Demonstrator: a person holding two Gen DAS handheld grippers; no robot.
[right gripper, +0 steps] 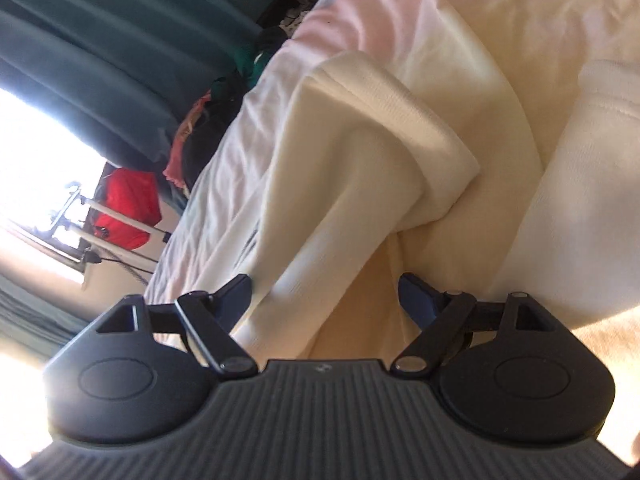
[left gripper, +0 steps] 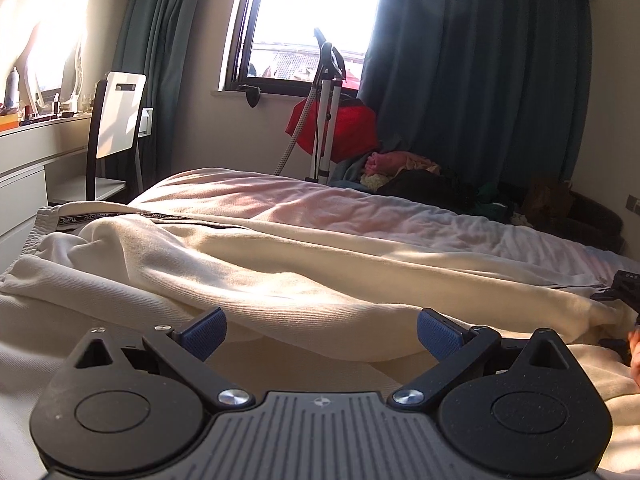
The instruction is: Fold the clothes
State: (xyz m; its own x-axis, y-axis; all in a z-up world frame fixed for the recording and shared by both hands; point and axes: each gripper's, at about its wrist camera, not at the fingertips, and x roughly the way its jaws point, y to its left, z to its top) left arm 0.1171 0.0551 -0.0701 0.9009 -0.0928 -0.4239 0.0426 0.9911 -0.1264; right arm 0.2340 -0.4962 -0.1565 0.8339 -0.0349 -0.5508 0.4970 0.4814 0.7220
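The left gripper (left gripper: 320,334) and the right gripper (right gripper: 324,300) are both standing wide open, gripping nothing. The cream trousers (left gripper: 256,264) are lying long across the bed (left gripper: 360,208), touching it. The folding is looking barely begun; most is remaining.

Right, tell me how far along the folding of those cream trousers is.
Early stage. Done: the cream trousers lie stretched along the bed, waistband toward the chair side, with a first fold apparently laid over at the leg end. In hand: nothing; the left gripper and right gripper both have jaws open with fabric between the pads, not pinched. Left: regrip, fold down to a compact stack, smooth the rumples.
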